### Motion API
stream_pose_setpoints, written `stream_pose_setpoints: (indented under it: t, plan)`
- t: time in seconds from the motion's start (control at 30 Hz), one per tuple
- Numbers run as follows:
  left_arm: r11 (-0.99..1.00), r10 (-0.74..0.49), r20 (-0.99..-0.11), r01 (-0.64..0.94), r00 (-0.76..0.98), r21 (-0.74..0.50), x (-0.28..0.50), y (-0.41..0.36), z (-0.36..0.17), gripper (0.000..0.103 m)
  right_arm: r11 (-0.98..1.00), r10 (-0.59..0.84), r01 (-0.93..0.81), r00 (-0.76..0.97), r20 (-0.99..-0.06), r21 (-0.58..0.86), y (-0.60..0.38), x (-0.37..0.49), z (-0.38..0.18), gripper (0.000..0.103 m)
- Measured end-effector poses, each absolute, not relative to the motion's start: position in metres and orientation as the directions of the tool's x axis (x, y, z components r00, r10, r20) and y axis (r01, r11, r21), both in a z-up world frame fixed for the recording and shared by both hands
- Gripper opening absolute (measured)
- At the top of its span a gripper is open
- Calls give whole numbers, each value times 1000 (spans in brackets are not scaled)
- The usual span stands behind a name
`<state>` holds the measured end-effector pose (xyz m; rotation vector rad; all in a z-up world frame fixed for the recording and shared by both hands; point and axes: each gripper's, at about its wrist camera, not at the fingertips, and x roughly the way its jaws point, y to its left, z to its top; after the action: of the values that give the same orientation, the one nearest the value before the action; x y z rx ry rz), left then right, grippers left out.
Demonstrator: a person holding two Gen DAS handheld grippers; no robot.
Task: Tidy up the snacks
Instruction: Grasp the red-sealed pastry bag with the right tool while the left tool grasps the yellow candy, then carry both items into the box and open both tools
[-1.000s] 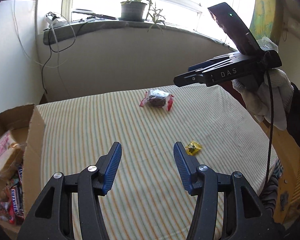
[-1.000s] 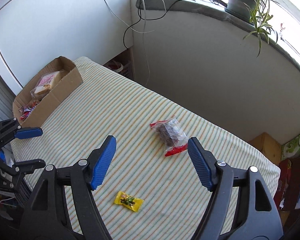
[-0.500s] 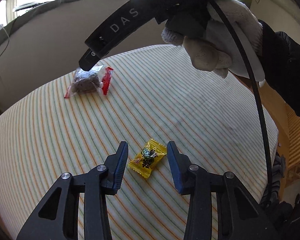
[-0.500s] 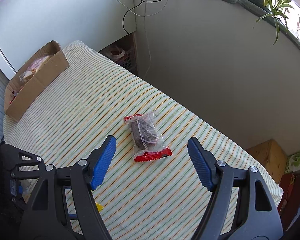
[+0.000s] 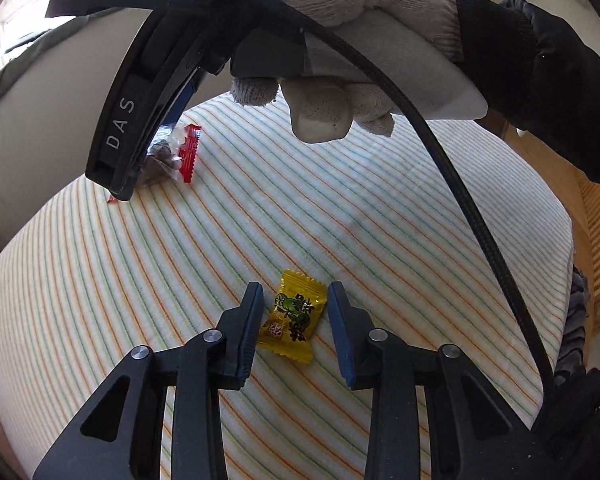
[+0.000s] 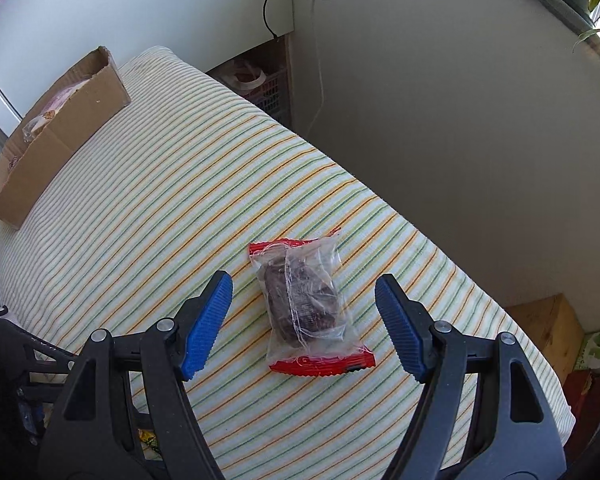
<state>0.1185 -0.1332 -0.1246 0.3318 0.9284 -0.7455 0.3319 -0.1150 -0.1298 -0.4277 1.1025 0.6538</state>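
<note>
Snack box: we see the cardboard box [image 6: 56,128] at 10 o'clock in the right wrist view, on the far corner of the striped cloth [image 6: 160,200], a wrapped snack showing over its rim. We take it for the collecting place, which is why both loose sweets sit well apart from it.

Left gripper: our left gripper [image 5: 294,300] tips down over the cloth, its blue pads either side of the yellow candy [image 5: 294,316]. The jaws have just been closing; the left pad looks to be at the wrapper's edge, the right pad shows a sliver of cloth before it. Not yet clenched on it, as we read it. The candy lies flat, long axis running 1 to 7 o'clock, so the pads meet its long sides.

Clear packet: the red-ended clear packet [image 6: 306,306] with a dark cake inside lies flat at centre, crimped ends at 11 and 5 o'clock.

Right gripper: our right gripper [image 6: 304,300] hangs above the packet, jaws spread wide, nothing held, clear of both sides. Wide stance suits the bulkier packet. From the left view its black body and the gloved hand [image 5: 356,40] fill 12 o'clock.

Risk: thin candy wrapper may slide out on the cloth.
</note>
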Motion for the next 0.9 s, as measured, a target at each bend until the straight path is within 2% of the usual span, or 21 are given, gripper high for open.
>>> stream_pose_setpoints:
  t: [0.2, 0.33, 0.43, 0.5, 0.9]
  plan:
    - [711, -447, -814, 700, 372, -70, 109, -128, -121, 30, 719, 221, -692, 302, -927, -54, -112, 326, -135, 76]
    - [726, -433, -816, 685, 384, -62, 108, -128, -125, 30, 723, 166, -686, 287, -943, -81, -108, 326, -142, 48]
    - [722, -413, -814, 692, 409, -19, 105, -133, -128, 28, 737, 157, -671, 290, -944, -83, -106, 326, -144, 43]
    - [729, -408, -812, 684, 419, -14, 103, -137, -130, 23, 743, 152, -663, 298, -942, -90, -105, 324, -143, 41]
    - [785, -424, -788, 616, 446, -74, 95, -110, -129, 23, 801, 168, -591, 379, -910, -98, -115, 294, -124, 40]
